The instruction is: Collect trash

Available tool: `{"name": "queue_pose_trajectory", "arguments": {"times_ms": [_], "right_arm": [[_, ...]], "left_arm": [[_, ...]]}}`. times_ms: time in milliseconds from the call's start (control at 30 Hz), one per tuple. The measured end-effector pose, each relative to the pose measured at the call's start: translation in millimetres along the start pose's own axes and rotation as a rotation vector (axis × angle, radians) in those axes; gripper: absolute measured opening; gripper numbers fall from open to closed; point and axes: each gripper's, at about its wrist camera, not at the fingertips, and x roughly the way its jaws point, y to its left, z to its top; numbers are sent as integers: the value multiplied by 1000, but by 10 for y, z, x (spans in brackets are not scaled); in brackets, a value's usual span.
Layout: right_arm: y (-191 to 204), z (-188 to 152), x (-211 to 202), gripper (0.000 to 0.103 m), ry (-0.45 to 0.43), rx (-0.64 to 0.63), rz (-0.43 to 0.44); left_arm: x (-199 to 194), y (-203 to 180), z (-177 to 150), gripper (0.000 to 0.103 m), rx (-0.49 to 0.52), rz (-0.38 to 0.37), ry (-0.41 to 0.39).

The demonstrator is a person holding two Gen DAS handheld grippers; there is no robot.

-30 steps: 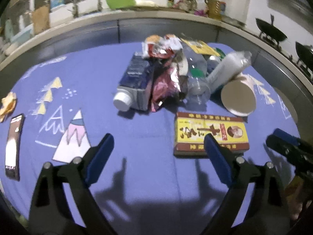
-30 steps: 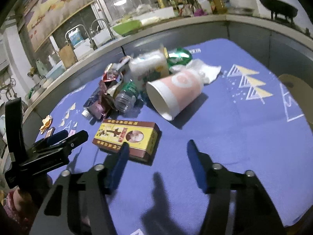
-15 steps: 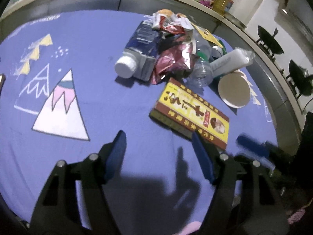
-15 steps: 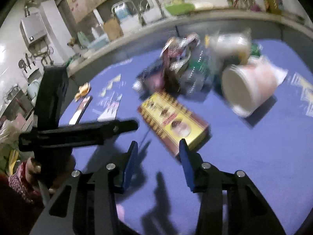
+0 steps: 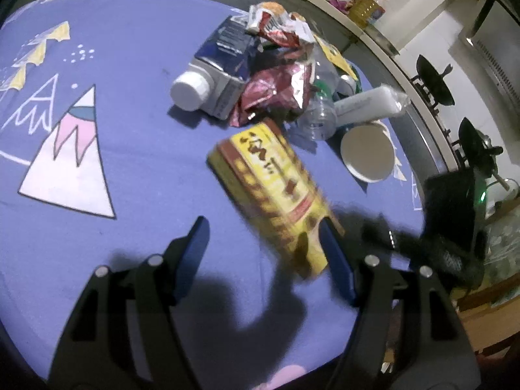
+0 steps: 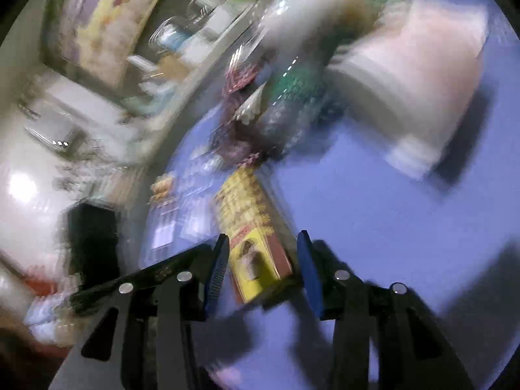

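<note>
A yellow and brown box [image 5: 269, 191] lies on the purple cloth [image 5: 130, 136], blurred by motion while the cloth around it stays sharp. Its near end sits beside the right finger [image 5: 336, 260] of my left gripper [image 5: 265, 250], which is open and grips nothing. In the right wrist view that same end of the box [image 6: 253, 247] stands between the blue pads of my right gripper [image 6: 262, 266], which is shut on it. The black body of the right gripper [image 5: 451, 227] shows at the right. Behind the box is the trash pile.
The pile holds a blue carton with a white cap [image 5: 221, 65], red foil wrappers [image 5: 276, 91], a clear bottle [image 5: 320, 120], a wrapped white roll [image 5: 367, 104] and a paper cup [image 5: 367, 152] on its side. A counter edge and woks [image 5: 432, 78] lie beyond.
The right gripper swung down onto the yellow box and narrowed around its near end; the box has turned on the cloth. My left gripper tipped downward and its jaws came in somewhat.
</note>
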Motion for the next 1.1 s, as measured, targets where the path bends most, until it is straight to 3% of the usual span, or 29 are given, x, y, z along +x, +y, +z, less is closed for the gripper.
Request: {"name": "queue_pose_trajectory", "arguments": {"times_ms": [33,67,200,367,400,500,567,633,667,800,1067,1100], "right_arm": [[7,-84,10,41,26,15,69],[23,-119,-23,41,31,11,84],[-36,-238,-262,41,-3,-2,46],[-123,-282,-670,41,-127,-11,-83],[-123,-279,-735,41,-161,-24,-123],[25,-183,-955,43,-296,-87,-273],[176,-79,-1069,57,-382,-163,-367],[325,26,-1101,85,-445,-238,-427],[387,90,-1085,87,-471,-271,-451],[451,376,-812,91,-476,-347,-536],[451,725,-242,91,-389,-455,-691],[460,744,-222,87,-384,-455,-694]], "left_arm": [[-12,13,12,67,-4,1,-4],[-16,26,24,67,-9,4,-6],[33,-5,77,67,-7,45,3],[170,-313,107,68,130,147,3],[241,-388,99,68,158,205,3],[403,-541,54,69,228,283,12],[486,-583,29,69,262,332,1],[503,-613,3,69,280,356,-19],[505,-615,-9,69,289,363,-27],[481,-578,-35,60,300,371,-49],[389,-461,-129,59,311,364,-83],[392,-462,-125,59,311,361,-86]]}}
